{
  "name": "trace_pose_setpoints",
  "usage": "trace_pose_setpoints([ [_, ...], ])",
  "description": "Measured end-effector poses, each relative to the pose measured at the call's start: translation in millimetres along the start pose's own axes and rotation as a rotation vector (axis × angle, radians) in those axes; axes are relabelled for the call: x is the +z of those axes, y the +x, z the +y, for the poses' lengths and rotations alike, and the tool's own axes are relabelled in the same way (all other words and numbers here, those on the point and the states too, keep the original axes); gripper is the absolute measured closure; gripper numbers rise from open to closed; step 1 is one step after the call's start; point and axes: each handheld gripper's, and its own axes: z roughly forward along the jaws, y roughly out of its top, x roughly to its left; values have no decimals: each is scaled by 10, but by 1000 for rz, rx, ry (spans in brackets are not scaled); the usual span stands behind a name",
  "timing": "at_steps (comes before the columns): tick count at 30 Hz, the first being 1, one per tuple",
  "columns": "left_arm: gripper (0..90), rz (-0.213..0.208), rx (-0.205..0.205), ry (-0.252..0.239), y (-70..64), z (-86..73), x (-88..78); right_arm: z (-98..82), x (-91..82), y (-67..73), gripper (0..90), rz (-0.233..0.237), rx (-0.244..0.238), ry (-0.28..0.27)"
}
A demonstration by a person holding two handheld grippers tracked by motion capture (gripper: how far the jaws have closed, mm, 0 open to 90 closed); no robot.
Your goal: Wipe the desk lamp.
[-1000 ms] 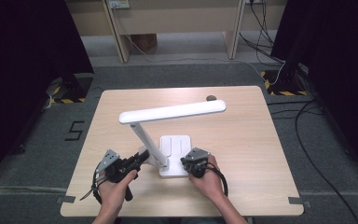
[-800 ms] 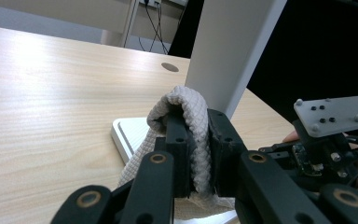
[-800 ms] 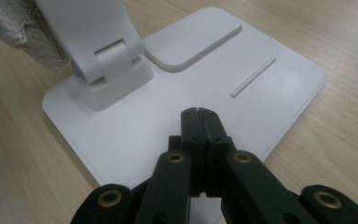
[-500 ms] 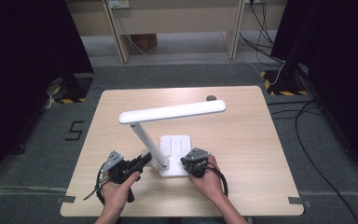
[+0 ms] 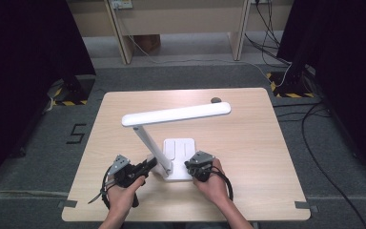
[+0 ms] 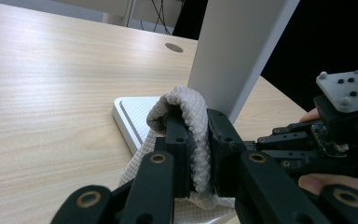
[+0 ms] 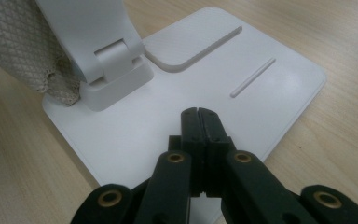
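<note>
A white desk lamp (image 5: 175, 115) stands on the wooden table (image 5: 248, 124), its flat base (image 5: 178, 151) near the front edge and its arm slanting up to a long horizontal head. My left gripper (image 5: 148, 165) is shut on a beige quilted cloth (image 6: 189, 123), held against the lower lamp arm (image 6: 235, 51) beside the base (image 6: 133, 116). My right gripper (image 5: 196, 168) is shut with nothing between its jaws, its tips (image 7: 199, 114) resting on the lamp base (image 7: 279, 79). The cloth (image 7: 21, 44) and the arm's hinge (image 7: 114, 70) lie just beyond them.
A small dark round grommet (image 5: 216, 100) sits in the table near its far edge. Cables (image 5: 310, 109) trail on the grey floor to the right, and wooden furniture legs (image 5: 119, 33) stand behind the table.
My left gripper with the cloth has shifted slightly along the bottom of the lamp arm. The right gripper has stayed on the base.
</note>
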Motion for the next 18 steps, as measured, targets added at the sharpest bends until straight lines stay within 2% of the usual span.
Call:
trace_pose_setpoints([
  [18, 802, 1, 3, 54, 44, -85, 98, 0, 4, 1, 900, -1, 0, -1],
])
